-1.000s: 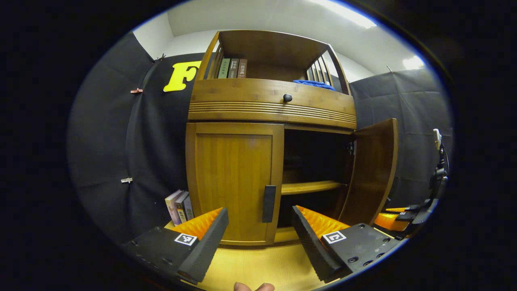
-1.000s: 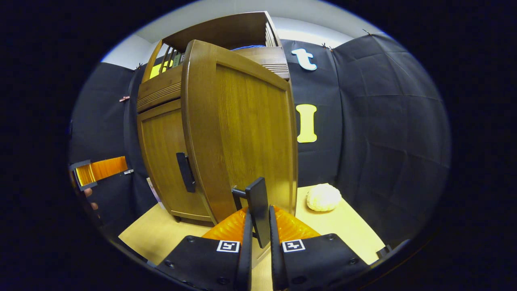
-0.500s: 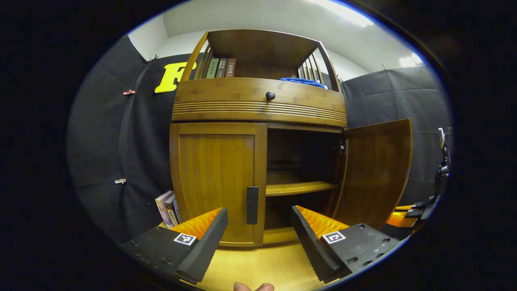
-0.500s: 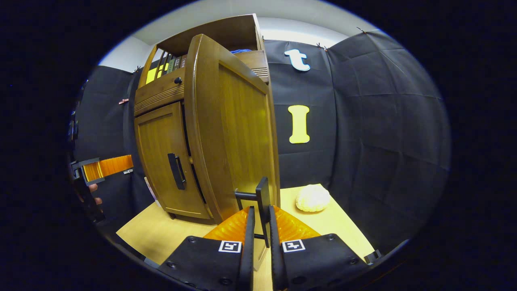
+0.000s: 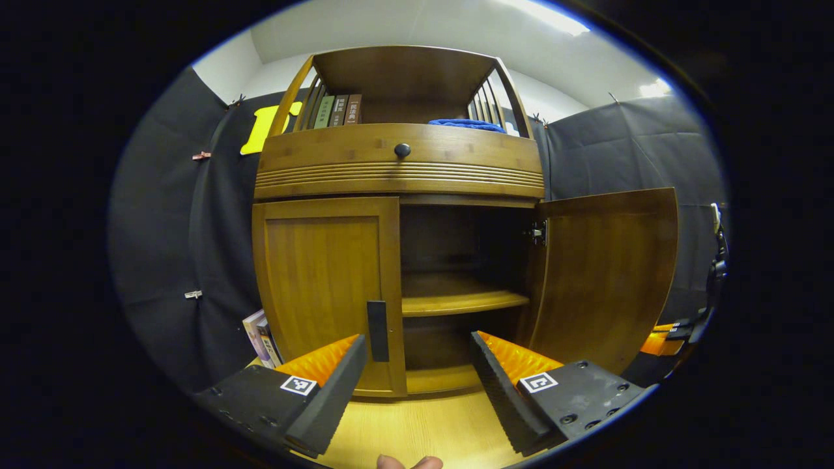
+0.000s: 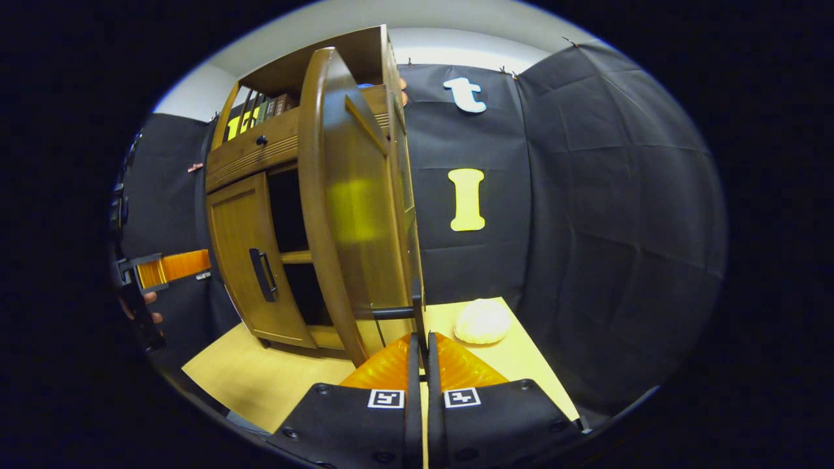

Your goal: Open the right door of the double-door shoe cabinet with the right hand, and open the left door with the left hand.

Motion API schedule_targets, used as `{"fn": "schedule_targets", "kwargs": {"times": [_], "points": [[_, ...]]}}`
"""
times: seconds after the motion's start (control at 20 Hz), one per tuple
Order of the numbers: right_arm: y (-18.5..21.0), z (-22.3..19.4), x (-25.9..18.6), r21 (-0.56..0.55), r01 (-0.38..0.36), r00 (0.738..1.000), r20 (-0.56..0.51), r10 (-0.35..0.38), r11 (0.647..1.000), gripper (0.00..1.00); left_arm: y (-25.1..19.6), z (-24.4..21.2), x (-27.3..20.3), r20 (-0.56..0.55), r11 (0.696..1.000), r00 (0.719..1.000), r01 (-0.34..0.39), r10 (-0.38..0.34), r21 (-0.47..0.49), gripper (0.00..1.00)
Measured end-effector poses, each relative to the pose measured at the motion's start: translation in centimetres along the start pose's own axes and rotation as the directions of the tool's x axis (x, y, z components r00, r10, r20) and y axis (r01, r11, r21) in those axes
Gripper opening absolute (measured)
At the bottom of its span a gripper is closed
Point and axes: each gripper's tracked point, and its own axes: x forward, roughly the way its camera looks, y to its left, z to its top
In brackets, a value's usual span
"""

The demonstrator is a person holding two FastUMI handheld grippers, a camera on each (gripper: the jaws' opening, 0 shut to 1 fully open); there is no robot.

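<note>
Gripping the right door's handle [image 6: 417,312], right tool [image 6: 421,365] holds the right door [image 5: 606,273] swung wide off the cabinet [image 5: 397,163], left tool [image 5: 417,378] gaping before the closed left door [image 5: 322,286].

Black cloth walls [image 6: 586,195] enclose a pale wooden tabletop [image 6: 260,384] beneath a white ceiling [image 5: 423,26] with strip lights [image 5: 554,16].

Books [image 5: 336,111] on cabinet [image 5: 397,159], above shelf [image 5: 456,301].
</note>
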Motion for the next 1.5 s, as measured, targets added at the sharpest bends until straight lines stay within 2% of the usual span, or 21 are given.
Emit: {"fn": "schedule_targets", "kwargs": {"times": [0.1, 0.3, 0.45, 0.55, 0.6, 0.9, 1.1, 1.2, 1.3, 1.35, 1.4, 1.5], "points": [[-1.3, 0.1, -0.3, 0.011, -0.017, 1.000, -0.004, 0.017, 1.000, 0.08, -0.5, 0.1, 0.5, 0.009, 1.000, 1.000, -0.004, 0.004, 0.018, 0.97], [-0.9, 0.0, -0.7, -0.004, -0.082, 0.997, -0.012, 0.082, 0.997, 0.08, -1.2, -0.3, 1.5, 0.003, 1.000, 1.000, -0.012, 0.012, 0.012, 0.97], [-0.6, 0.4, -1.5, -0.033, -0.093, 0.996, -0.009, 0.092, 0.995, 0.08, -1.1, -0.8, 2.2, -0.012, 0.999, 1.000, -0.029, 0.029, -0.012, 0.97], [-0.7, 0.6, -2.1, -0.052, -0.075, 0.997, -0.004, 0.075, 0.996, 0.12, -0.6, -1.2, 2.8, -0.020, 0.999, 0.999, -0.048, 0.048, -0.017, 0.98], [-1.4, 0.7, -2.5, -0.065, -0.042, 0.999, 0.004, 0.042, 0.997, 0.22, -0.5, -1.3, 3.2, -0.021, 0.998, 0.998, -0.057, 0.056, -0.019, 0.99], [-3.4, 3.2, -5.1, -0.032, 0.110, 0.989, 0.106, -0.106, 0.993, 0.99, 2.1, -2.8, 6.6, -0.036, 0.994, 0.994, -0.106, 0.105, -0.040, 0.99], [-3.8, 2.3, -6.4, -0.006, 0.157, 0.984, 0.087, -0.156, 0.988, 0.98, 4.5, -4.0, 10.0, -0.039, 0.990, 0.990, -0.134, 0.133, -0.039, 0.97], [-4.3, 3.2, -7.3, -0.016, 0.200, 0.973, 0.120, -0.196, 0.980, 0.98, 5.6, -4.7, 11.8, -0.042, 0.989, 0.990, -0.139, 0.138, -0.042, 0.96], [-3.4, 3.6, -7.9, -0.030, 0.202, 0.971, 0.138, -0.196, 0.979, 1.00, 6.4, -5.4, 13.6, -0.048, 0.989, 0.990, -0.138, 0.136, -0.047, 0.93], [-2.9, 3.7, -8.2, -0.036, 0.201, 0.971, 0.142, -0.194, 0.979, 1.00, 6.6, -5.6, 14.5, -0.053, 0.990, 0.990, -0.134, 0.132, -0.046, 0.88], [-2.5, 3.9, -8.3, -0.041, 0.199, 0.971, 0.144, -0.191, 0.979, 0.92, 6.9, -6.0, 15.2, -0.058, 0.990, 0.989, -0.135, 0.133, -0.040, 0.87], [-1.8, 4.0, -8.6, -0.043, 0.199, 0.971, 0.147, -0.191, 0.979, 0.92, 7.5, -6.4, 16.4, -0.062, 0.988, 0.987, -0.149, 0.147, -0.028, 0.79]]}}
